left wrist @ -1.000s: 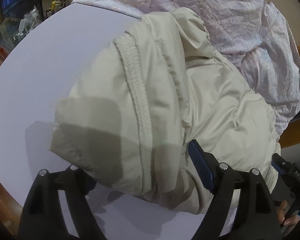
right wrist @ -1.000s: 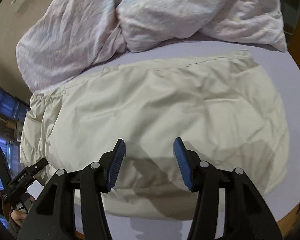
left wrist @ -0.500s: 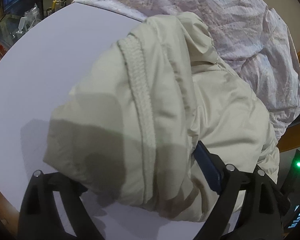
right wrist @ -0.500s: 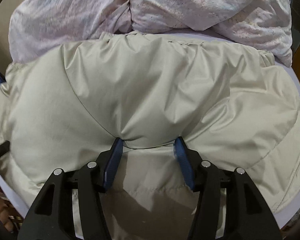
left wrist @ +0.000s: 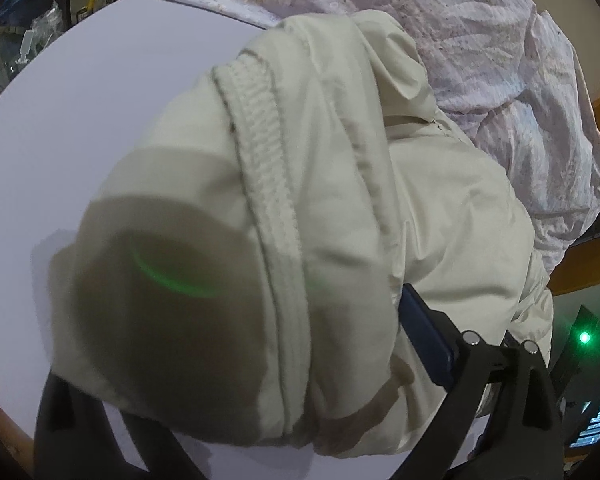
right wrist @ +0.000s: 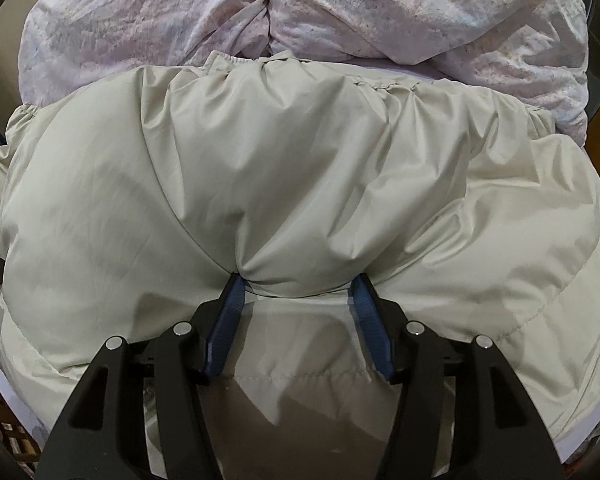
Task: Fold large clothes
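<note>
Left gripper [left wrist: 236, 368] jaws just opening, straddling jacket [left wrist: 340, 208] on table [left wrist: 80, 120].

Crumpled pale quilt [right wrist: 380, 12], white tabletop [left wrist: 100, 100]

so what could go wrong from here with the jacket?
1. The right gripper presses its open fingers into the puffy beige jacket; the fill may spring back.
2. The left gripper, whose jaws have just been opening, straddles the folded end; that fold may flop open.
3. The jacket abuts the crumpled pink bedding, which could drag along.
</note>
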